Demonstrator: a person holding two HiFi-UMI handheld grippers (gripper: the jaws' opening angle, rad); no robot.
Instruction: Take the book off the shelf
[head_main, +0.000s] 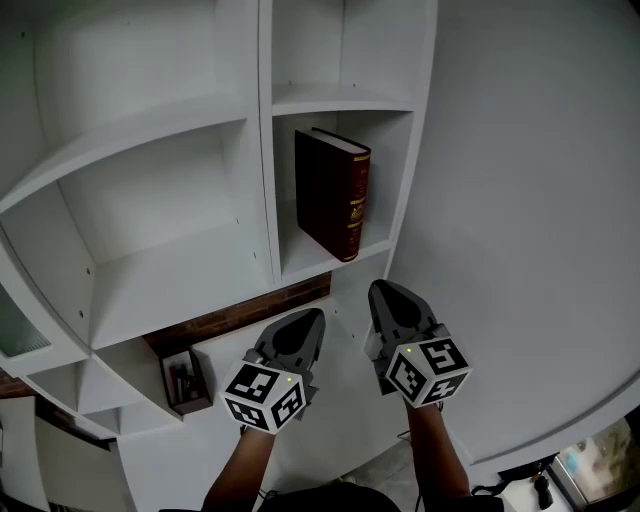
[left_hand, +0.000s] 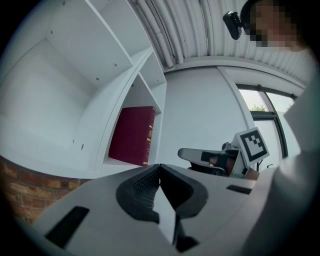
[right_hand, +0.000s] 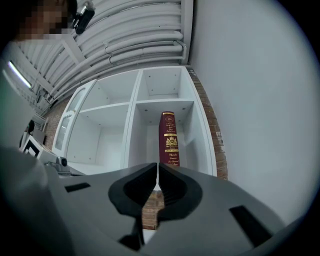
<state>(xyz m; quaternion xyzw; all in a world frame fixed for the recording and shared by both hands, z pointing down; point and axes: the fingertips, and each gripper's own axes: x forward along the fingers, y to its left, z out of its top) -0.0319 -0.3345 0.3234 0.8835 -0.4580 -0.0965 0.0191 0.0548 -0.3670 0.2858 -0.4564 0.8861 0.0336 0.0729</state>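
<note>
A dark red book (head_main: 334, 192) with gold print on its spine stands upright in the narrow right-hand compartment of the white shelf unit (head_main: 258, 180). It also shows as a maroon book (left_hand: 132, 134) in the left gripper view and spine-on as the book (right_hand: 169, 138) in the right gripper view. Both grippers hang side by side in front of the shelf, short of the book. My left gripper (head_main: 309, 318) is shut and empty. My right gripper (head_main: 386, 290) is shut and empty too, pointing at the book's compartment. The right gripper (left_hand: 186, 153) also appears in the left gripper view.
A plain white wall (head_main: 530, 200) curves along the right of the shelf. Brick backing (head_main: 240, 315) shows under the book's compartment. A small dark holder (head_main: 185, 382) with items sits lower left. The wide left compartments (head_main: 160, 220) hold nothing.
</note>
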